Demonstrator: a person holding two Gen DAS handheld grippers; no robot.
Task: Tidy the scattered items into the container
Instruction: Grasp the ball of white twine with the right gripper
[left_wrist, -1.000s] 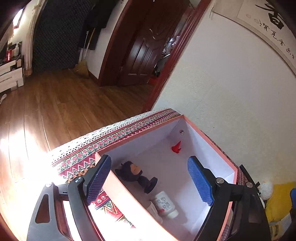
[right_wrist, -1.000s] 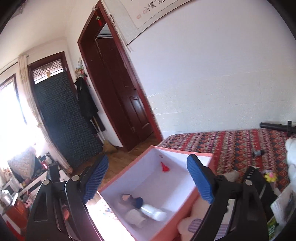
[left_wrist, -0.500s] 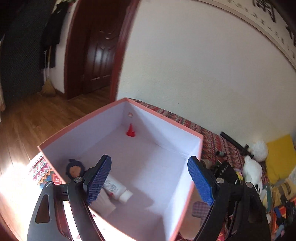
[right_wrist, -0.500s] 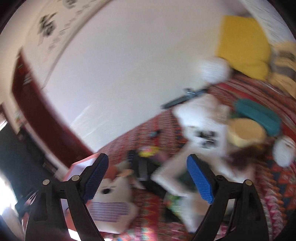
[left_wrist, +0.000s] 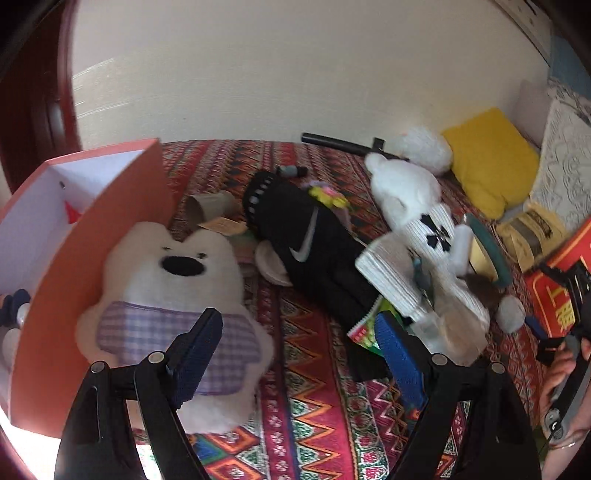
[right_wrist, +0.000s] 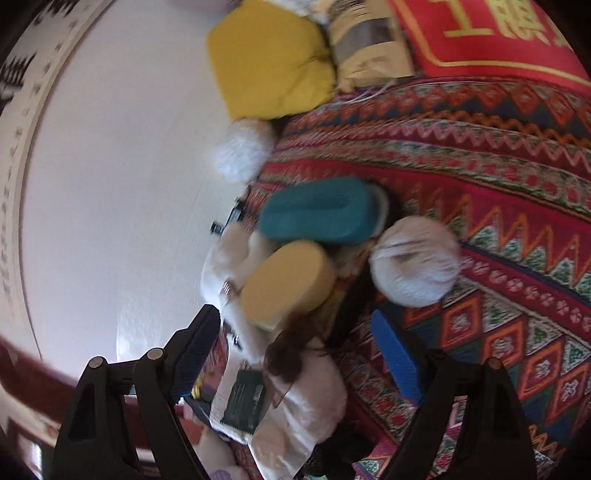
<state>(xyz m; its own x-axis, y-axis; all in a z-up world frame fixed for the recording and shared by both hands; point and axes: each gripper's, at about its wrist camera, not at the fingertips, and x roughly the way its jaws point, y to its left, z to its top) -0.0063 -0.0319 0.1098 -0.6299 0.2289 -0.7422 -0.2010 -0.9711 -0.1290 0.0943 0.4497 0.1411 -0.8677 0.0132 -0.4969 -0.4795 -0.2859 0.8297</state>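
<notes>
Soft daylight fills both fisheye views, blown-out glare burns the left view's lower-left corner, edges bend and darken, and the tilted right view is motion-smeared.

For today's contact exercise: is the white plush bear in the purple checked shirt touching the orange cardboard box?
Touching. The left wrist view shows the white plush bear leaning flat against the orange cardboard box outer wall, no gap between them.

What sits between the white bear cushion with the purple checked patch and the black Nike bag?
In the left wrist view, only bare patterned bedspread lies between the bear cushion and the Nike bag.
</notes>
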